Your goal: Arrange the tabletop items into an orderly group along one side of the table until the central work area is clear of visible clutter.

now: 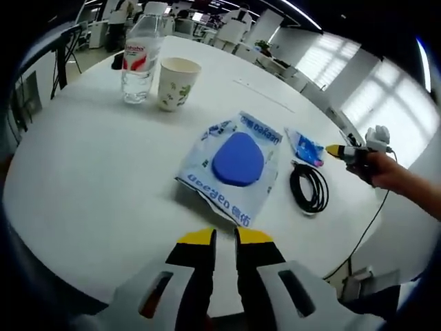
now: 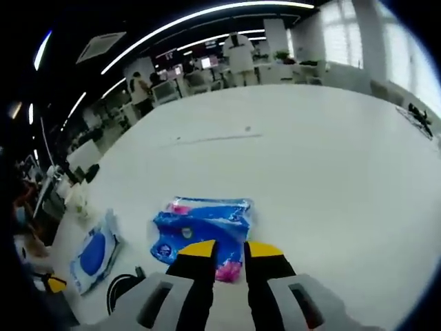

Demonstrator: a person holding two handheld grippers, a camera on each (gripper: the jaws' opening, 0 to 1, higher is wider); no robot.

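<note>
Right gripper view: narrow-gapped right tongs [image 2: 228, 249] hide blue packet's [image 2: 200, 227] near edge (print unreadable).

On the round white desk [image 1: 83, 179] we see a clear water bottle [image 1: 141, 55] with a red label standing upright, a paper cup [image 1: 177, 83] just beside it. Nearer lies a flat wet-wipe pack [image 1: 234, 165] with a blue lid, then a coiled black cable [image 1: 309, 187] and a blue packet [image 2: 203, 231], possibly tissues.
</note>
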